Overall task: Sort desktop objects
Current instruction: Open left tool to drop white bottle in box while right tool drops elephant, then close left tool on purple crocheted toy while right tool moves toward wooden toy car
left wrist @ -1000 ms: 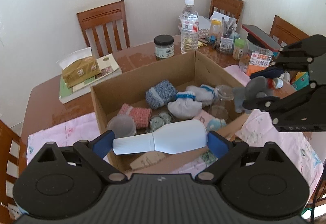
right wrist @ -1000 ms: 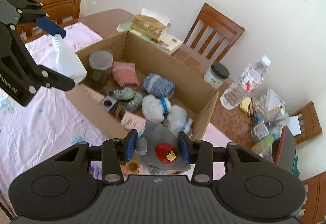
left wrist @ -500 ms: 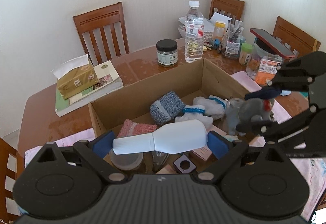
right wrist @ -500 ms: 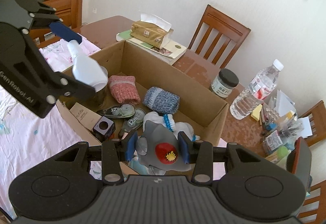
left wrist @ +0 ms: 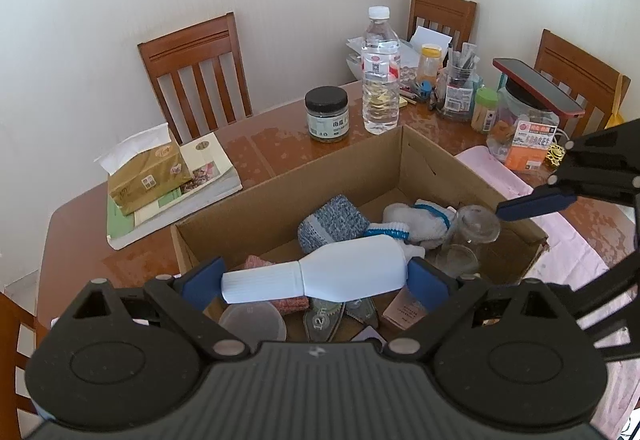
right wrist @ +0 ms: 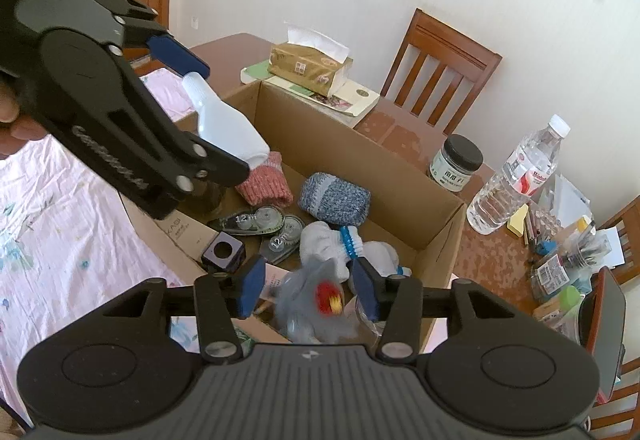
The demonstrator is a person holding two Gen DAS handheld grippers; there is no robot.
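Note:
An open cardboard box (left wrist: 288, 183) (right wrist: 352, 143) on the table holds knitted rolls, white socks, tape dispensers, jars and a small black cube. My left gripper (left wrist: 316, 276) is shut on a white bottle (left wrist: 344, 276) (right wrist: 228, 127), which lies crosswise over the box's near-left part. My right gripper (right wrist: 308, 286) hangs over the box's near-right corner with its jaws opening. A grey toy with a red spot (right wrist: 316, 304) sits blurred between them, clear of both pads. One blue pad of the right gripper's fingers (left wrist: 532, 204) shows above a glass jar (left wrist: 472, 228).
Behind the box stand a dark-lidded jar (left wrist: 326, 115), a water bottle (left wrist: 380, 79), a pen cup (left wrist: 458, 87) and a container with a red phone (left wrist: 536, 85) on top. A tissue box (left wrist: 148, 171) lies on books at the left. Chairs ring the table; pink cloth (right wrist: 60, 240) covers its near side.
Both grippers have come forward over the box. The right jaws have parted and the grey toy has dropped lower between them, now blurred. The left still grips the white bottle.

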